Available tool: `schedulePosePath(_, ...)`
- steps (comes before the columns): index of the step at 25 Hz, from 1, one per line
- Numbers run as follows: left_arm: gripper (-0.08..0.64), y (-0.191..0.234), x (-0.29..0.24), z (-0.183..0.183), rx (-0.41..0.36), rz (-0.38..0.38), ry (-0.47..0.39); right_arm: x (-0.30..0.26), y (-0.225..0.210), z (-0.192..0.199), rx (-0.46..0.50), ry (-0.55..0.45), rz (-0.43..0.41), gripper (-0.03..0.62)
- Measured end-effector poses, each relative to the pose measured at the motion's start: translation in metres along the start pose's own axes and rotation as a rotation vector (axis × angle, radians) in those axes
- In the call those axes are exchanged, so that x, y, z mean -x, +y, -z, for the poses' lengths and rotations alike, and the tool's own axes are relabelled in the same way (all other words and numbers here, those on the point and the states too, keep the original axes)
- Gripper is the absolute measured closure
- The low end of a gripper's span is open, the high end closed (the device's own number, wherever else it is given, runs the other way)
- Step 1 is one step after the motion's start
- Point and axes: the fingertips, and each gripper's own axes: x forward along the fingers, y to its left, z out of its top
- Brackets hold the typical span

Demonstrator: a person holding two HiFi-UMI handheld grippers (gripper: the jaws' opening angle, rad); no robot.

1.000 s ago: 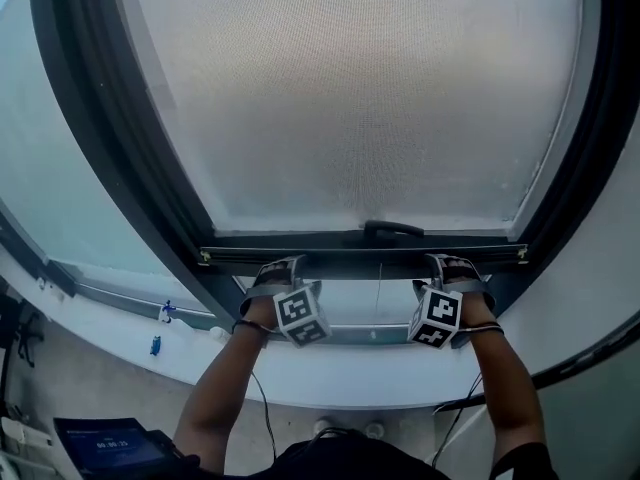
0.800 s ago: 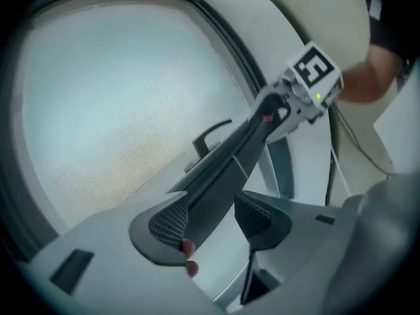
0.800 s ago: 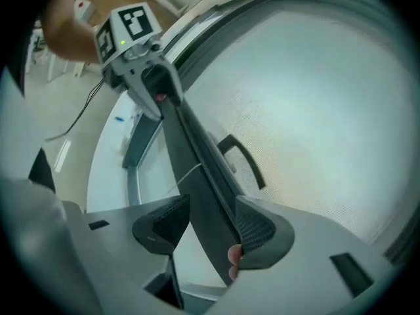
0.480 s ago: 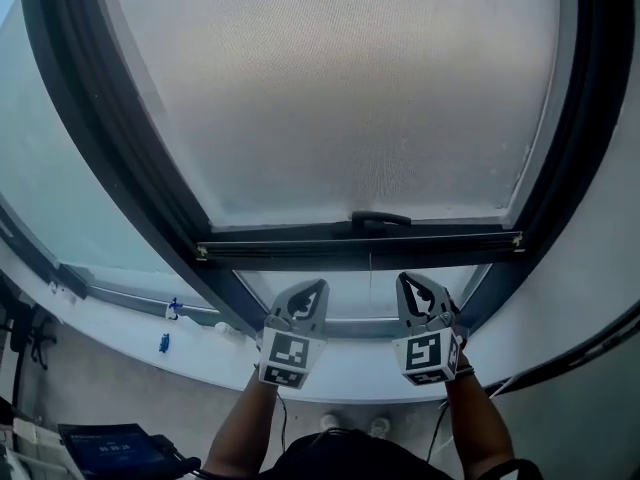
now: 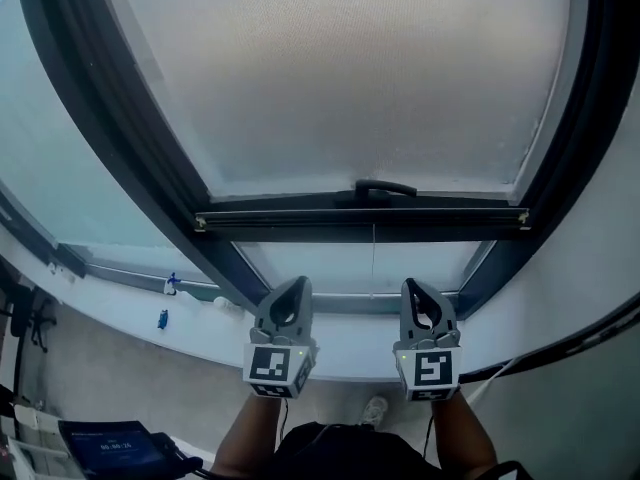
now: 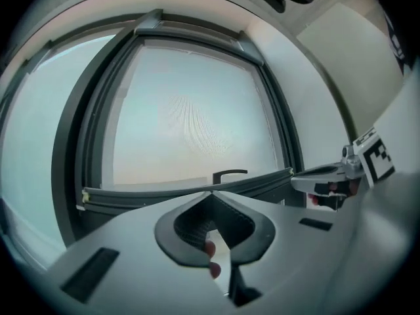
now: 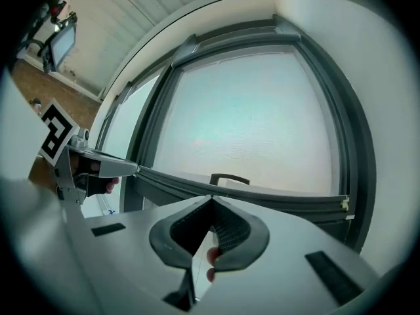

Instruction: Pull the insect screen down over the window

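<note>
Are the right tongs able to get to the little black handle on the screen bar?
Probably yes. Nothing sits between the right tongs and the handle, just open air. They are shut and short of it, though.

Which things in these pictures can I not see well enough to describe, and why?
Top of the insect screen: head view, cut off by the upper edge.
Small blue objects on the sill: head view, too small to identify.
Print on the dark device, lower left: head view, too small.
Thin cord under the bottom bar: head view, too fine to see where it ends.
</note>
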Motion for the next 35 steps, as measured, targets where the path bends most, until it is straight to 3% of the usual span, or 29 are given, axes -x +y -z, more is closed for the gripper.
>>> schedulePosePath(5,0.557,0.014,0.032,0.002,-0.006,0.013,-0.014,0.016,0.029,-0.003,0.047,-0.012,-0.013,0.588)
schedulePosePath(11,0.557,0.019,0.089,0.033,0.033,0.066,0.048,0.053,0.086,0.007,-0.003,0.057,-0.005,0.588)
schedulePosePath(13,0.557,0.018,0.106,0.039,0.010,0.083,0.055,0.067,0.104,0.015,-0.013,0.075,-0.006,0.588)
schedulePosePath(18,0.557,0.005,0.143,0.046,-0.139,0.120,0.059,0.102,0.143,0.029,-0.039,0.115,0.005,0.588)
schedulePosePath(21,0.557,-0.001,0.164,0.057,-0.135,0.152,0.085,0.120,0.161,0.032,-0.044,0.127,0.013,0.588)
schedulePosePath(30,0.557,-0.035,0.212,0.067,-0.096,0.198,0.105,0.181,0.174,0.031,-0.039,0.124,0.028,0.588)
schedulePosePath(35,0.557,-0.072,0.232,0.061,-0.110,0.192,0.116,0.220,0.176,0.033,-0.028,0.075,-0.047,0.588)
